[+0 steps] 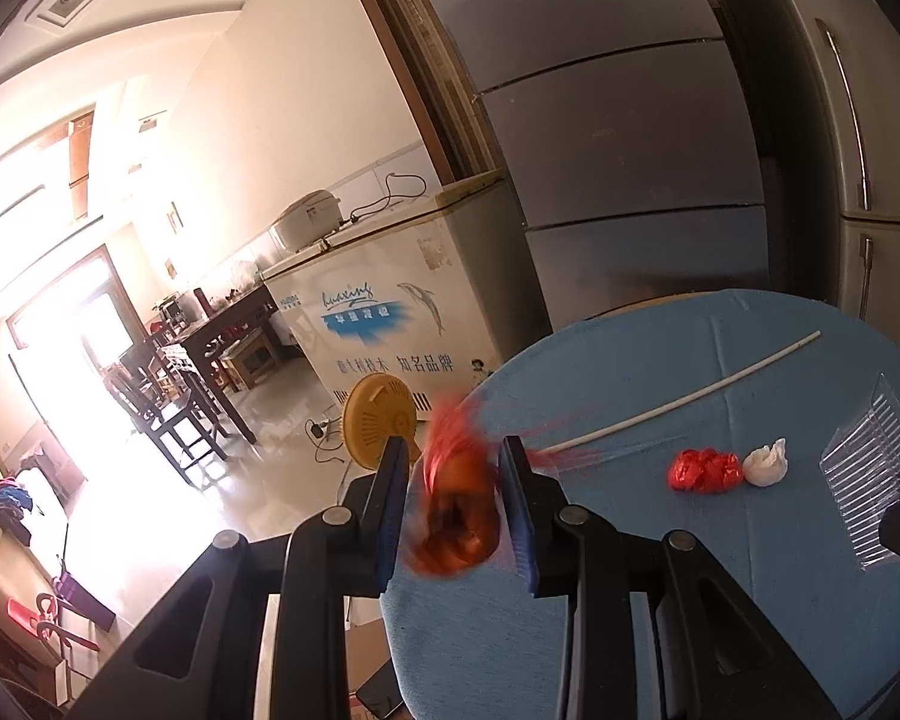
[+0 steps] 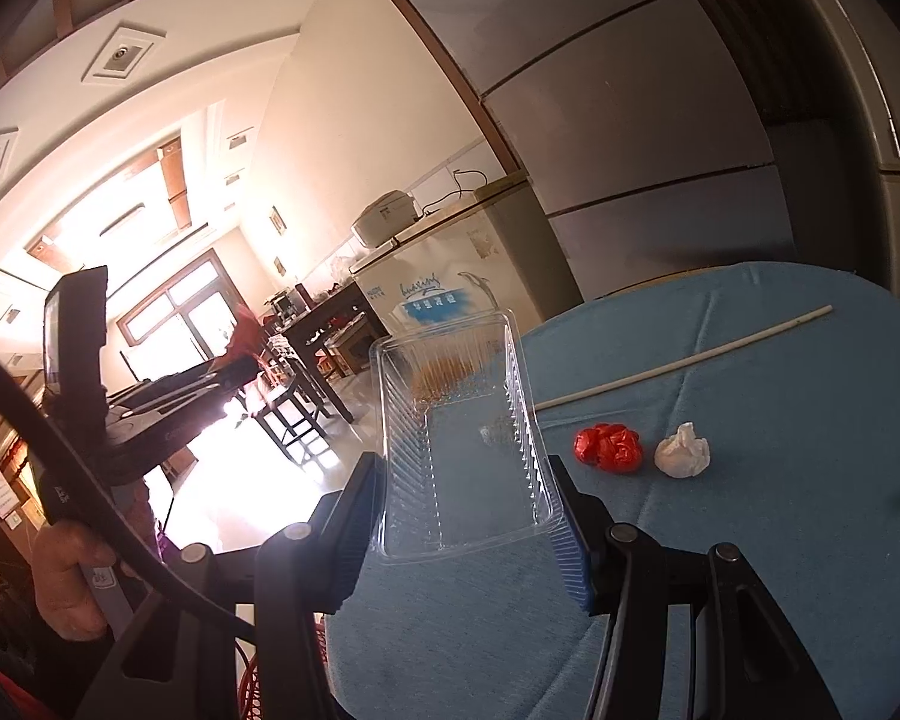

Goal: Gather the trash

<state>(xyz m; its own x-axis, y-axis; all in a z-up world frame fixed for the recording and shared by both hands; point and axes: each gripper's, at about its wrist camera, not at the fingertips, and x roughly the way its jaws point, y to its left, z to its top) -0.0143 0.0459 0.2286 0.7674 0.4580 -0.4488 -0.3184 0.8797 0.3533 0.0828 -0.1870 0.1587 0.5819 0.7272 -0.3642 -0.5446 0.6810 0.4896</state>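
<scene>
My left gripper (image 1: 453,510) is shut on a blurred red-orange piece of trash (image 1: 456,516) at the left edge of the round blue table (image 1: 660,600). My right gripper (image 2: 468,516) is shut on a clear plastic tray (image 2: 462,432), held tilted above the table's left edge. On the blue cloth lie a crumpled red wrapper (image 1: 703,469) (image 2: 608,446), a white tissue ball (image 1: 765,463) (image 2: 682,450) and a long thin white stick (image 1: 684,399) (image 2: 690,360). The tray also shows at the right of the left wrist view (image 1: 870,468).
A chest freezer (image 1: 390,312) stands beyond the table, with a yellow fan (image 1: 378,420) on the floor before it. Tall grey cabinets (image 1: 630,150) rise behind the table. A dark dining table and chairs (image 1: 210,354) stand at the left. The left hand-held gripper shows in the right wrist view (image 2: 90,396).
</scene>
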